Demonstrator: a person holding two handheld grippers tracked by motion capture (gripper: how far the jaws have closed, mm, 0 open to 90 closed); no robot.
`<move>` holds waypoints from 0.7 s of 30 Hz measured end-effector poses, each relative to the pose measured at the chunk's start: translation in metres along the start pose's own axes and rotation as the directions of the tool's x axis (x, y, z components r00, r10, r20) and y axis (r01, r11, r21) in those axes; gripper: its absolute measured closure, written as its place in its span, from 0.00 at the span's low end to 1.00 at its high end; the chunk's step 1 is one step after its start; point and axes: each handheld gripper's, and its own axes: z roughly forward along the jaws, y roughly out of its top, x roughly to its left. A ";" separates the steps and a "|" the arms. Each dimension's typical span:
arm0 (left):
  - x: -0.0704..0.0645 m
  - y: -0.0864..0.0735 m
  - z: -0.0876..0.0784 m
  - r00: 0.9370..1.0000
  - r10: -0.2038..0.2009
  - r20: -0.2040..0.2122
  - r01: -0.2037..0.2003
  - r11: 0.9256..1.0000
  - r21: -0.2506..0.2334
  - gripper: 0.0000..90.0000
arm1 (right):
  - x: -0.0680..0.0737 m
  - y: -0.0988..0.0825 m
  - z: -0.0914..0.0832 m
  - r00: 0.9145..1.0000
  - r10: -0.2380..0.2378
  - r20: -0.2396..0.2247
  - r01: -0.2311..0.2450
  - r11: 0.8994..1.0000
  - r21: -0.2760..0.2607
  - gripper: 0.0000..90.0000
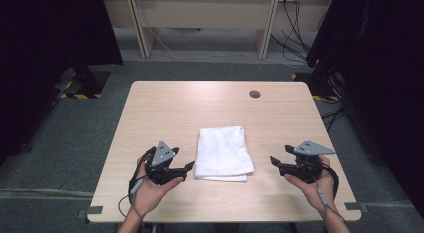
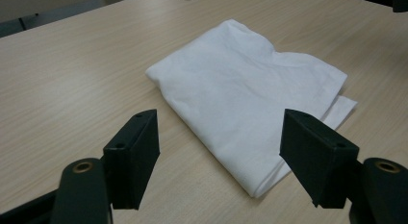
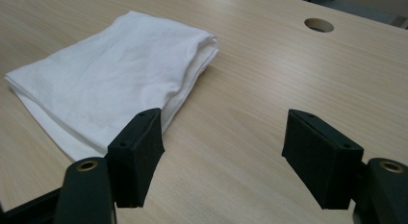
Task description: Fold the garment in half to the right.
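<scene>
Pale wood table (image 1: 165,108), grey floor around it. From the high view, a folded white cloth (image 1: 223,152) lies at lower centre, with the left gripper (image 1: 186,171) at its left and the right gripper (image 1: 278,163) well off to its right, both spread and empty. In the left gripper view the cloth (image 2: 250,94) sits centre-right beyond wide jaws. In the right gripper view the cloth (image 3: 110,75) fills the upper left. The fold looks finished to me; any further move means closing in on an edge again.
</scene>
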 end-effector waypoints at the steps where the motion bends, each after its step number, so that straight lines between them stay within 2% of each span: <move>1: 0.001 0.000 -0.001 1.000 -0.001 -0.003 0.001 1.000 -0.002 0.32 | -0.001 0.000 -0.001 1.000 0.003 0.002 -0.003 1.000 0.000 0.32; 7: 0.009 -0.003 -0.013 0.999 -0.027 -0.035 0.025 0.999 -0.040 0.30 | -0.006 0.001 -0.007 1.000 0.020 0.016 -0.020 1.000 -0.013 0.29; 13: 0.016 -0.006 -0.021 0.998 -0.035 -0.055 0.032 0.997 -0.064 0.29 | -0.010 -0.001 -0.012 0.999 0.039 0.029 -0.039 0.999 -0.023 0.27; 21: 0.029 -0.019 -0.036 0.991 -0.079 -0.104 0.068 0.992 -0.108 0.28 | -0.021 -0.008 -0.022 0.995 0.076 0.060 -0.074 0.997 -0.038 0.24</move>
